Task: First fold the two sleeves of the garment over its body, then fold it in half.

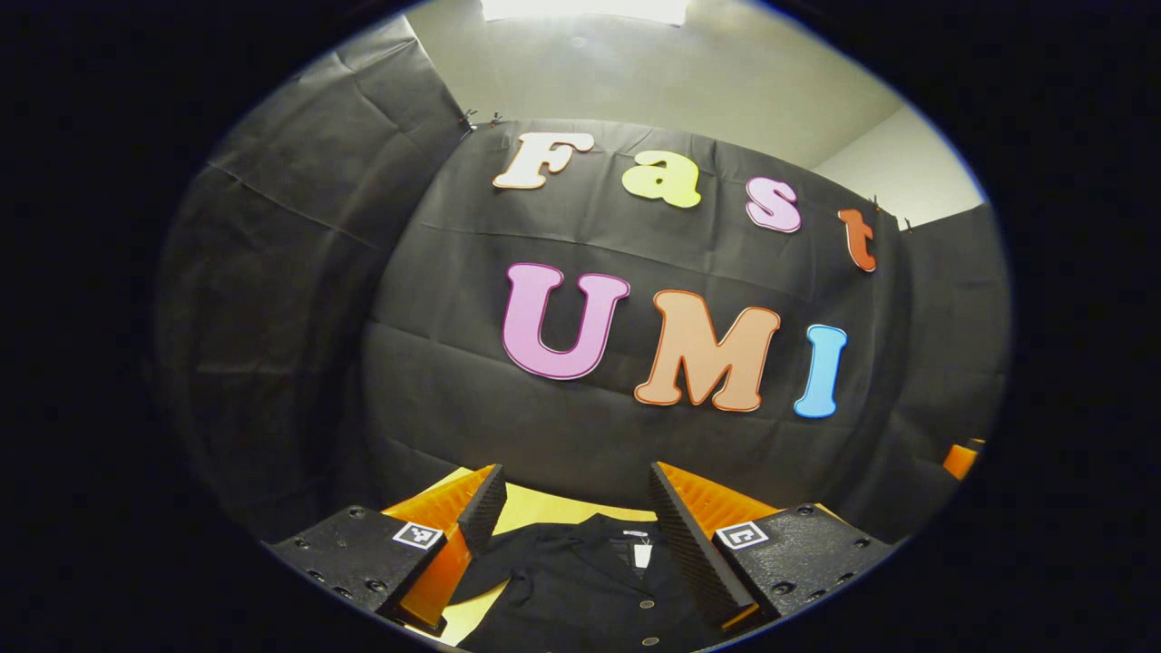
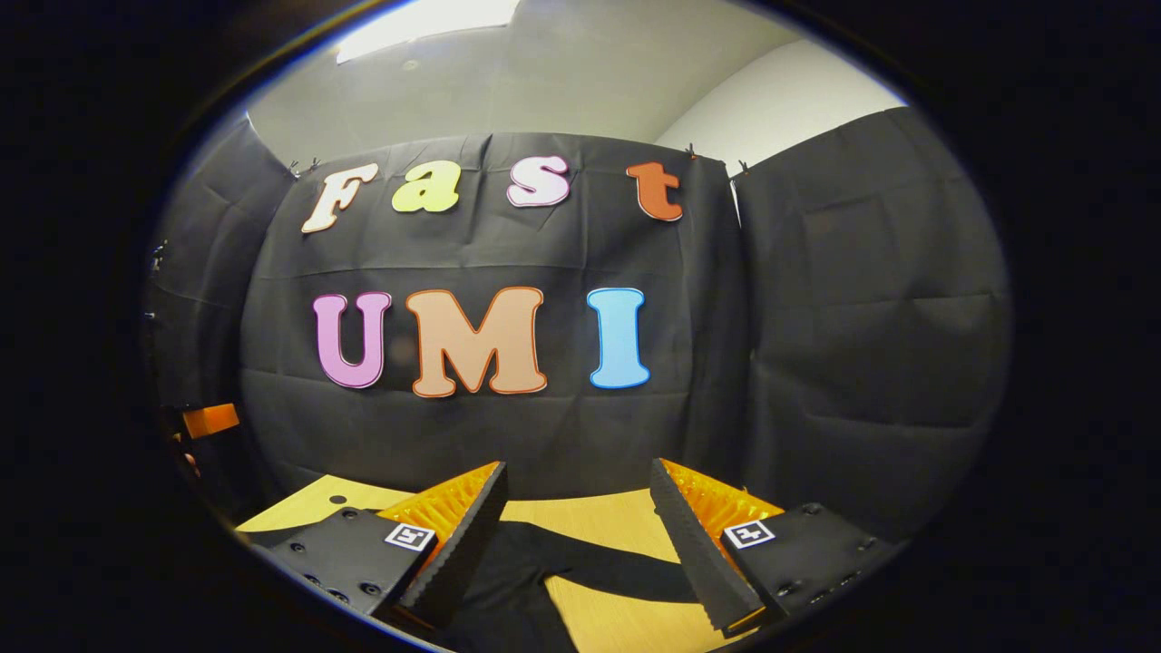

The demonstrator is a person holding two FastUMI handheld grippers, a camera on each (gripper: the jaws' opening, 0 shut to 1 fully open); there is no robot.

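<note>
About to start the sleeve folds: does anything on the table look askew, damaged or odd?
Nothing stands out. The black garment lies flat on the wooden table, collar toward the wall, one sleeve spread sideways, unfolded. The left gripper and right gripper are open above it, holding nothing.

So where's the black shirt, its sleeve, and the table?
black shirt [image 1: 580, 580], left gripper view, on its buttoned front.
sleeve [image 2: 617, 558], right gripper view, mid-sleeve, lying outstretched.
table [image 2: 626, 617], right gripper view, bare wood below the sleeve.
</note>
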